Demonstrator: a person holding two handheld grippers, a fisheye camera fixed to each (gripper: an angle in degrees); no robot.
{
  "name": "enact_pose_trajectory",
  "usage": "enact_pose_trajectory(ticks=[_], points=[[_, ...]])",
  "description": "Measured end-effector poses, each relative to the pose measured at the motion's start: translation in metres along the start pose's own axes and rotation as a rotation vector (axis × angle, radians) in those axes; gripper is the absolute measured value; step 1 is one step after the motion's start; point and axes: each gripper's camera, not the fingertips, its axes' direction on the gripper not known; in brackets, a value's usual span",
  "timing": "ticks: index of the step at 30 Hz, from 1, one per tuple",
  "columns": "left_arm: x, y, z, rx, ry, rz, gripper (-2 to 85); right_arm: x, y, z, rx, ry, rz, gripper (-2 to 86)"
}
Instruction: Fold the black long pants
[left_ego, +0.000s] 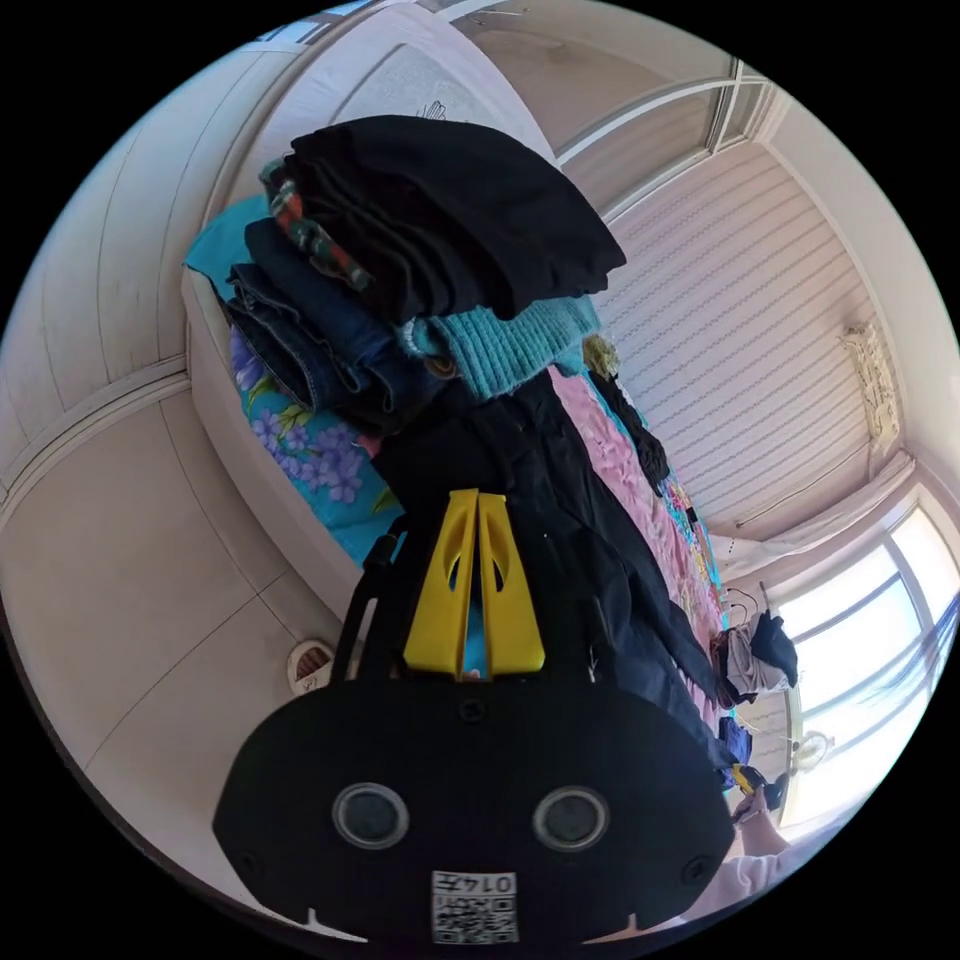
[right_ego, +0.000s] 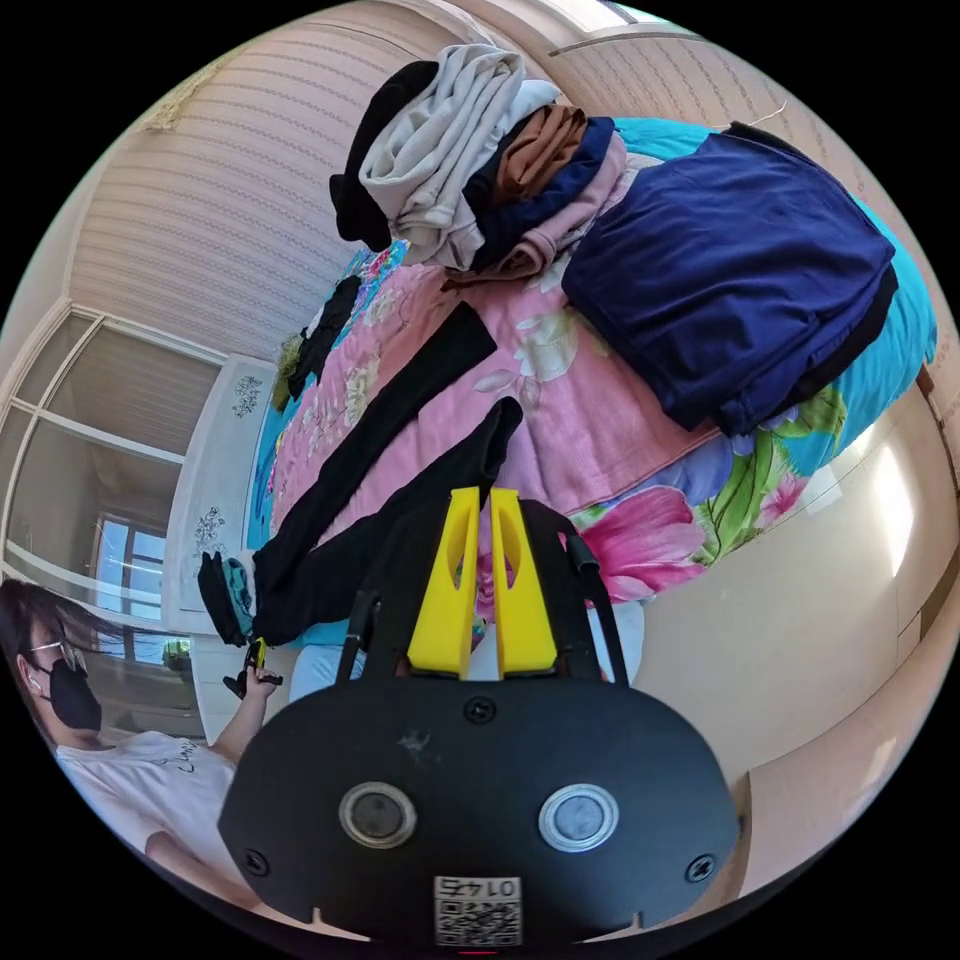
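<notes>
Black long pants spread lengthwise on the bed, a gripper at each end.

The black long pants (right_ego: 390, 450) lie flat on the pink floral quilt (right_ego: 590, 400), legs parted, likely stretched out so they can be folded. The left gripper (left_ego: 477, 500) sits at the waist end, its yellow jaws closed together with tips against the black cloth; whether fabric is pinched between them cannot be told. The right gripper (right_ego: 478, 497) sits at a leg cuff, jaws near-closed with a thin gap, grip likewise unclear. Finished stacks seem kept off the working strip: a folded pile of black garment, jeans and teal knit (left_ego: 420, 270) near the waist; a navy folded garment (right_ego: 730, 290) and a loose heap of clothes (right_ego: 480, 160) near the cuffs.
</notes>
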Motion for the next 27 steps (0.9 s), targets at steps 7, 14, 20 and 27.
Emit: enact_pose_trajectory(ticks=[7, 14, 20, 27], points=[[-0.013, 0.015, -0.012, 0.001, 0.028, -0.075, -1.0, -0.020, -0.001, 0.007, -0.023, 0.034, -0.025, 0.9], [0.025, -0.026, -0.061, 0.139, 0.183, 0.073, -1.0, -0.062, -0.011, -0.003, 0.028, 0.094, -0.162, 0.9], [0.070, -0.078, -0.062, 0.107, 0.092, 0.214, -0.8, -0.112, -0.060, 0.015, 0.017, 0.112, -0.239, 0.8], [-0.003, -0.005, -0.033, -0.091, -0.048, -0.049, 7.0, -0.128, -0.070, 0.048, -0.043, 0.211, -0.264, 0.8]])
